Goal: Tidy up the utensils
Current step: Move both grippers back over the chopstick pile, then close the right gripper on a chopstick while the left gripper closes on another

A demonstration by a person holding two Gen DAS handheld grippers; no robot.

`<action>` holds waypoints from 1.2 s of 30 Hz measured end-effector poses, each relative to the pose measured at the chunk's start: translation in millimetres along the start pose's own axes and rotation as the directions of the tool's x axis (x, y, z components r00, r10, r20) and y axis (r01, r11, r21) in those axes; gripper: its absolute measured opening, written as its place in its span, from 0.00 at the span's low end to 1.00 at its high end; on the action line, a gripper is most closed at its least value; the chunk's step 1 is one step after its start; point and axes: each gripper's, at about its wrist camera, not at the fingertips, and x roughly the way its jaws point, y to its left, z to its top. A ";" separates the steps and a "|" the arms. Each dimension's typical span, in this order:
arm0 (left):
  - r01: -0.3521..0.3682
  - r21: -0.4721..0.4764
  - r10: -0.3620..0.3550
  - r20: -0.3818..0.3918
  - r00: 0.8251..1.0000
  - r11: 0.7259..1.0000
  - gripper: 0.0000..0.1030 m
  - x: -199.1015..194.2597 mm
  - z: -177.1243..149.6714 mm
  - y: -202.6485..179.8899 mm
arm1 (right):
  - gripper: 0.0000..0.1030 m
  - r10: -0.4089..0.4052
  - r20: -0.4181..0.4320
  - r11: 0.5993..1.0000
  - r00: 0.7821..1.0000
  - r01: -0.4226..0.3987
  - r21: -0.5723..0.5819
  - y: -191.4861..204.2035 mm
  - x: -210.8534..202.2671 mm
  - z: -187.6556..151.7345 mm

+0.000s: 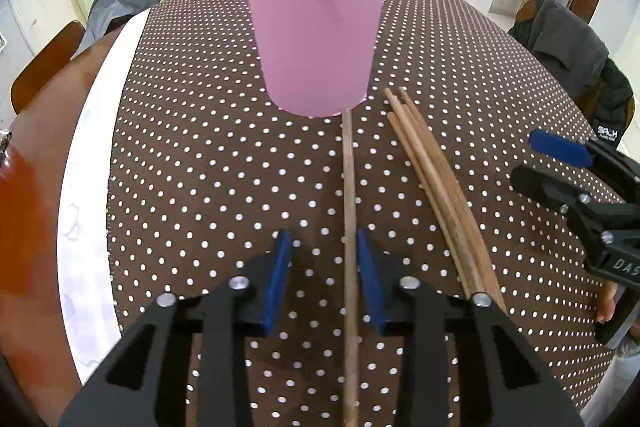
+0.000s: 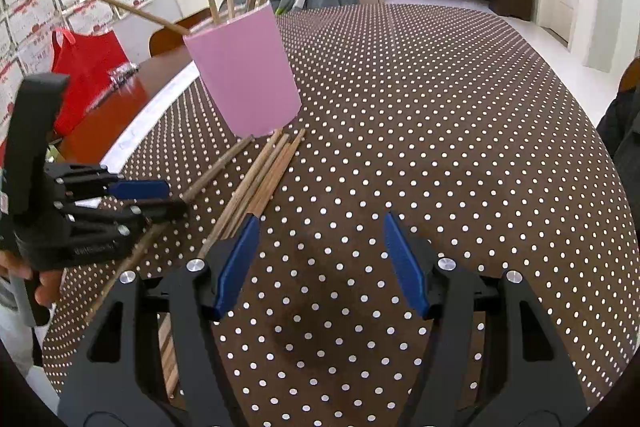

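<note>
A pink cup (image 1: 316, 31) stands on the dotted tablecloth and holds several wooden chopsticks; it also shows in the right wrist view (image 2: 244, 75). A single chopstick (image 1: 350, 227) lies from the cup's base toward me, between the open jaws of my left gripper (image 1: 324, 247), close to the right finger. A bundle of chopsticks (image 1: 436, 187) lies to its right, also in the right wrist view (image 2: 260, 183). My right gripper (image 2: 320, 231) is open and empty over bare cloth, right of the bundle. In the right wrist view the left gripper (image 2: 160, 199) straddles the single chopstick (image 2: 216, 167).
The brown polka-dot tablecloth (image 1: 200, 147) covers a round table with a white edge strip (image 1: 88, 163). A red bag (image 2: 88, 67) sits on the wooden table part at left. Chairs with grey jackets (image 1: 568, 43) stand around the table.
</note>
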 end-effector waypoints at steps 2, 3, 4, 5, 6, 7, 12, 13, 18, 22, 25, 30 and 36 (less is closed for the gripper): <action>0.017 -0.012 -0.017 0.010 1.000 1.000 0.30 0.0 -0.3 4.4 | 0.62 -0.015 -0.023 1.000 1.000 0.015 -0.009 1.6 4.4 0.1; 0.022 -0.017 -0.022 0.015 1.000 1.000 0.30 0.2 -0.5 5.6 | 0.62 -0.020 -0.032 1.000 0.999 0.020 -0.012 1.4 5.9 -1.0; 0.027 -0.020 -0.026 0.022 0.999 0.999 0.30 0.1 -0.9 6.5 | 0.62 -0.028 -0.044 1.000 0.999 0.027 -0.015 2.1 8.1 -1.6; 0.027 -0.019 -0.026 0.025 0.999 0.999 0.30 0.3 -1.8 6.1 | 0.62 -0.033 -0.052 0.999 0.998 0.032 -0.017 3.2 9.6 -1.7; 0.027 -0.017 -0.026 0.030 0.999 0.999 0.30 0.3 -2.1 6.1 | 0.62 -0.035 -0.057 0.999 0.998 0.034 -0.018 4.3 10.7 -1.2; 0.027 -0.017 -0.027 0.033 0.999 0.999 0.30 0.2 -2.3 5.9 | 0.62 -0.040 -0.064 0.999 0.997 0.038 -0.023 6.0 12.0 -1.4; 0.039 -0.017 -0.038 0.034 0.999 0.999 0.30 0.1 -2.7 6.7 | 0.62 -0.044 -0.083 0.998 0.996 0.040 -0.050 17.1 19.0 3.2; 0.039 -0.016 -0.038 0.033 0.999 0.999 0.30 0.2 -2.4 6.9 | 0.62 -0.039 -0.087 0.998 0.995 0.034 -0.056 20.2 20.9 4.1; 0.029 -0.006 -0.029 0.031 0.999 1.000 0.30 0.1 -2.9 5.5 | 0.63 -0.059 -0.102 0.995 0.993 0.049 -0.089 33.2 30.4 6.5; 0.030 -0.008 -0.030 0.026 0.999 1.000 0.30 -0.2 -2.8 5.1 | 0.64 -0.079 -0.113 0.993 0.991 0.067 -0.099 40.7 36.4 11.8; 0.031 -0.010 -0.030 0.017 0.999 0.999 0.30 0.7 -0.5 5.4 | 0.65 -0.104 -0.113 0.989 0.988 0.090 -0.116 46.1 39.8 14.1; 0.043 -0.019 -0.043 -0.009 0.999 0.999 0.30 1.5 3.9 8.2 | 0.65 -0.143 -0.145 0.980 0.979 0.120 -0.156 46.1 39.2 20.0; 0.035 -0.020 -0.035 -0.035 0.999 0.999 0.30 3.1 7.8 6.7 | 0.65 -0.152 -0.227 0.975 0.962 0.109 -0.193 47.2 46.6 27.1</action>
